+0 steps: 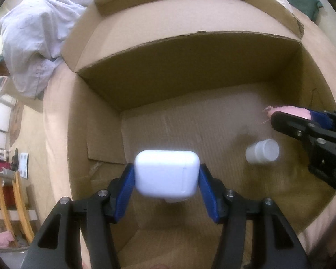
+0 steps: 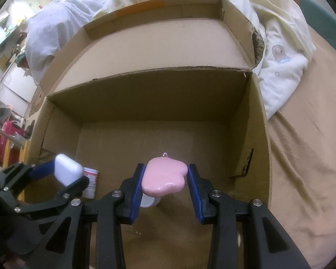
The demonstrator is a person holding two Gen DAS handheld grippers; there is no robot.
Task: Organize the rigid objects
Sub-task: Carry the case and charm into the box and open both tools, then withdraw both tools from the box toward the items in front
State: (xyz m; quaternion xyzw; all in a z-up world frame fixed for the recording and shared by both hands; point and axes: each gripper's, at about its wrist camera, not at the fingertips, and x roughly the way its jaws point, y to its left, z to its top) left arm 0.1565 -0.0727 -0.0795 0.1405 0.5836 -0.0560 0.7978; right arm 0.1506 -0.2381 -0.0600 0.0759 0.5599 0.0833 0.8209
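Observation:
My left gripper [image 1: 166, 174] is shut on a white rounded case [image 1: 166, 172] and holds it above the floor of an open cardboard box [image 1: 190, 71]. My right gripper [image 2: 164, 177] is shut on a pink heart-shaped case [image 2: 164, 177] inside the same box [image 2: 156, 94]. In the left wrist view the right gripper [image 1: 302, 121] enters from the right with the pink case [image 1: 289, 111]. In the right wrist view the left gripper [image 2: 62, 174] holds the white case [image 2: 67, 171] at the left. A small white bottle [image 1: 262, 151] lies on the box floor; another labelled bottle [image 2: 90, 182] lies behind the left gripper.
The box sits on a bed with a tan sheet [image 2: 302, 157]. White and cream bedding [image 2: 277, 71] is piled behind and to the right. The box's back flap [image 2: 156, 44] stands open. Room furniture [image 1: 9, 190] shows at the far left.

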